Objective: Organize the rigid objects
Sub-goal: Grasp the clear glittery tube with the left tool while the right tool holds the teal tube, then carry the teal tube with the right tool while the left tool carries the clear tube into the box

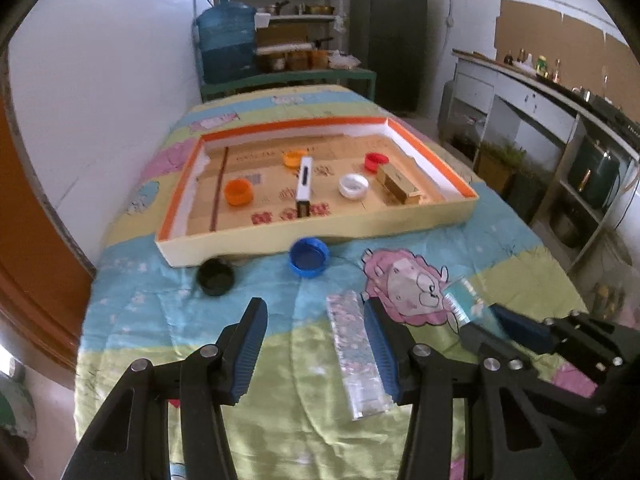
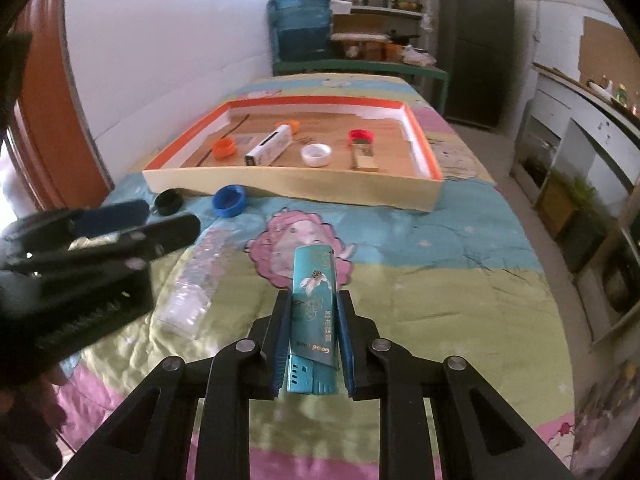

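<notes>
Right gripper clamped on teal lighter above the bed, left gripper wide open, empty, beside clear case; grip perhaps only near one end, so may tilt or slip before tray.

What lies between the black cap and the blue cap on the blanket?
Only bare blanket lies between the black cap and the blue cap; both wrist views show it.
</notes>
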Demonstrator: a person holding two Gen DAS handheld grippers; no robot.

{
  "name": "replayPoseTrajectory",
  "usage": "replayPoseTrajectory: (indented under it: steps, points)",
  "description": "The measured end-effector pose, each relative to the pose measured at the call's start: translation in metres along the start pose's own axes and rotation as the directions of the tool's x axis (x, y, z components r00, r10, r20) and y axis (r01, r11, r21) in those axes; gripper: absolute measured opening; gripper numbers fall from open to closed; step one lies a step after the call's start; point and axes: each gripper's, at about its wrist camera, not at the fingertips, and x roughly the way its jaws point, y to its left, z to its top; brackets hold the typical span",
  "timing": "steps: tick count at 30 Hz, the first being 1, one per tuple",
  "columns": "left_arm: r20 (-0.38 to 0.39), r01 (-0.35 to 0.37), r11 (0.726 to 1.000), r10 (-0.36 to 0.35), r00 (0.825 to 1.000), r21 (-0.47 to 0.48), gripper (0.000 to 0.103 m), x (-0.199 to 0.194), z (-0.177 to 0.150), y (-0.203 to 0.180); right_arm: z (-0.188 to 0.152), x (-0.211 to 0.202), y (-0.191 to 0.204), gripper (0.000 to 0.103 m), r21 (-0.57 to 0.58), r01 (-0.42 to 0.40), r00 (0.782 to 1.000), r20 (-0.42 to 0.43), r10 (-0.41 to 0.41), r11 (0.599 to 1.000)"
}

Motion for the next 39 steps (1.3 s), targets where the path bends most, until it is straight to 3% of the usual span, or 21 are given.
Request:
replayPoseTrajectory:
  steps: [10, 14, 15, 18, 19, 39]
  points:
    - [-0.064, -0.015, 1.0, 0.015, 0.998, -0.006, 0.05, 0.021, -0.015, -0.006, -0.009, -0.008, -0.01, 0.022, 0.011, -0.014, 1.0, 0.01, 0.014, 1.0]
    - [-0.072, 0.01, 0.999, -0.013, 0.997, -0.038, 0.049, 0.022, -0.02, 0.0, -0.01, -0.008, -0.011, 0.022, 0.016, -0.019, 1.0, 0.01, 0.019, 1.0]
    - [-0.072, 0.011, 0.999, -0.013, 0.997, -0.036, 0.047, 0.022, -0.02, 0.0, -0.009, -0.008, -0.011, 0.022, 0.015, -0.02, 1.0, 0.01, 0.019, 1.0]
    - [-0.069, 0.006, 1.0, -0.007, 0.998, -0.021, 0.023, 0.021, -0.02, -0.001, -0.009, -0.008, -0.011, 0.022, 0.015, -0.022, 1.0, 0.009, 0.022, 1.0]
    - [-0.069, 0.003, 1.0, -0.005, 0.998, -0.019, 0.021, 0.021, -0.019, -0.001, -0.009, -0.008, -0.01, 0.022, 0.013, -0.023, 1.0, 0.009, 0.022, 1.0]
    - [0.029, -0.072, 0.997, 0.072, 0.997, -0.023, 0.02, -0.007, 0.005, 0.021, 0.017, -0.007, 0.008, 0.022, -0.022, -0.044, 0.999, 0.03, 0.045, 0.999]
